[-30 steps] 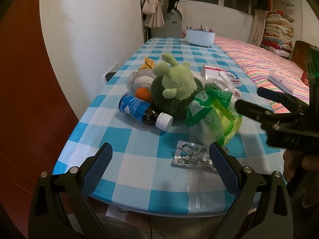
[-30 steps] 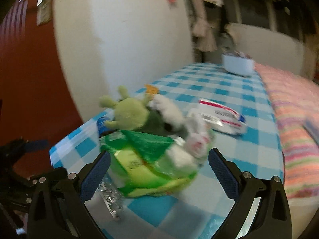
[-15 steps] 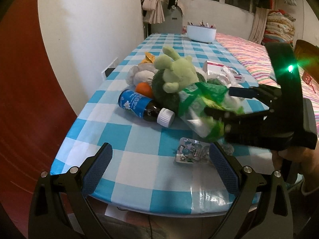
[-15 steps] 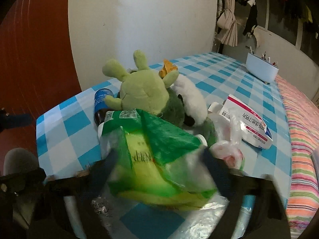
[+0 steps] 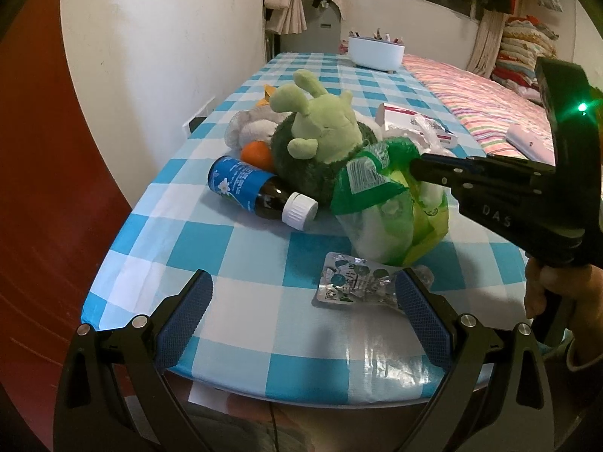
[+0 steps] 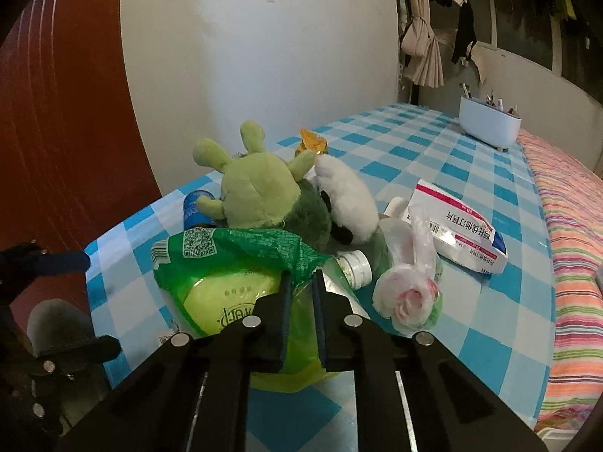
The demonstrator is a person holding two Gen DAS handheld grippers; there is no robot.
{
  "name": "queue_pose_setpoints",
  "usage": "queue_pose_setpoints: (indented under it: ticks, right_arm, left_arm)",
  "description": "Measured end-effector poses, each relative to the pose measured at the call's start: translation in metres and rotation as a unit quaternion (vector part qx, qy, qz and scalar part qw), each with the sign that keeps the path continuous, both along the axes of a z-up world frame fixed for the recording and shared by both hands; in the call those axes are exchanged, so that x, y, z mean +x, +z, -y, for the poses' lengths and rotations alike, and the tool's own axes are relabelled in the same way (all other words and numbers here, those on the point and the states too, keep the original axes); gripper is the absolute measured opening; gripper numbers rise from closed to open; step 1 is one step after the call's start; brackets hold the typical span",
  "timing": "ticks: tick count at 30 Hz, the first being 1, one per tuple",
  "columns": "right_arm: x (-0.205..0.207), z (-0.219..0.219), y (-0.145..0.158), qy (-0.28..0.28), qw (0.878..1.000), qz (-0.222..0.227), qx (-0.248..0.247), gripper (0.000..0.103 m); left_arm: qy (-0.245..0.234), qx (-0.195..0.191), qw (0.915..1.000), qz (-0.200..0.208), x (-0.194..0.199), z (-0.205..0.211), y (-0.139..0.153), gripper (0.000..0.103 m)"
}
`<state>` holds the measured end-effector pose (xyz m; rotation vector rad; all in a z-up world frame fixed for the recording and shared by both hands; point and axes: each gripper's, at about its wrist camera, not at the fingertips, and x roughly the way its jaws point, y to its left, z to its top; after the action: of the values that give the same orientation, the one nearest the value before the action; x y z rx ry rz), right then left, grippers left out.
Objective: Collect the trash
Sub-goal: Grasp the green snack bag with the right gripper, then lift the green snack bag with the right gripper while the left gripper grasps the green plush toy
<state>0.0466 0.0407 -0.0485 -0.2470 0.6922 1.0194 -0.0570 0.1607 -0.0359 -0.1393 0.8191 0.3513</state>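
A green and yellow plastic pouch (image 6: 226, 286) lies at the near end of the checked table; it also shows in the left wrist view (image 5: 380, 207). My right gripper (image 6: 301, 277) is shut on the pouch's crumpled upper edge; in the left wrist view it (image 5: 418, 164) reaches in from the right. My left gripper (image 5: 301, 301) is open and empty, low at the table's near edge, with a silver blister pack (image 5: 354, 284) by its right finger. A knotted white plastic bag (image 6: 409, 293) and a small white-capped bottle (image 6: 354, 265) lie right of the pouch.
A green plush toy (image 5: 320, 132), a white plush (image 6: 345, 203), a blue-labelled brown bottle (image 5: 260, 192) and an orange (image 5: 256, 154) crowd the table's middle. A red-and-white medicine box (image 6: 456, 229) lies to the right. A white tub (image 5: 375, 51) stands at the far end. A striped bed (image 5: 482, 105) runs alongside.
My right gripper has closed from open onto the green pouch's upper edge. My left gripper has stayed open near the table's front edge.
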Motion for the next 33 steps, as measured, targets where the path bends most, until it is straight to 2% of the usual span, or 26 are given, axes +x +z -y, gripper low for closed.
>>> queue_pose_setpoints:
  ticks: [8,15,22,30,33]
  right_arm:
    - [0.001,0.012,0.012,-0.015,0.999,0.001,0.035,0.01]
    - [0.008,0.035,0.025,-0.05,0.996,0.011,0.07,0.01]
    - [0.02,0.066,0.041,-0.099,0.99,0.026,0.101,0.01]
    - [0.03,0.098,0.054,-0.136,0.982,0.03,0.127,0.01]
    - [0.029,0.105,0.057,-0.141,0.98,0.032,0.134,0.01]
  left_arm:
    - [0.0,0.002,1.0,0.002,0.002,-0.001,0.001,0.096]
    - [0.002,0.005,0.9997,0.023,0.02,-0.01,0.015,0.096]
    - [0.004,-0.009,0.9992,0.038,0.063,-0.026,0.027,0.096]
    - [0.019,0.002,0.9996,0.021,0.118,-0.041,0.022,0.096]
    - [0.011,0.002,0.9999,0.01,0.137,-0.043,0.015,0.096]
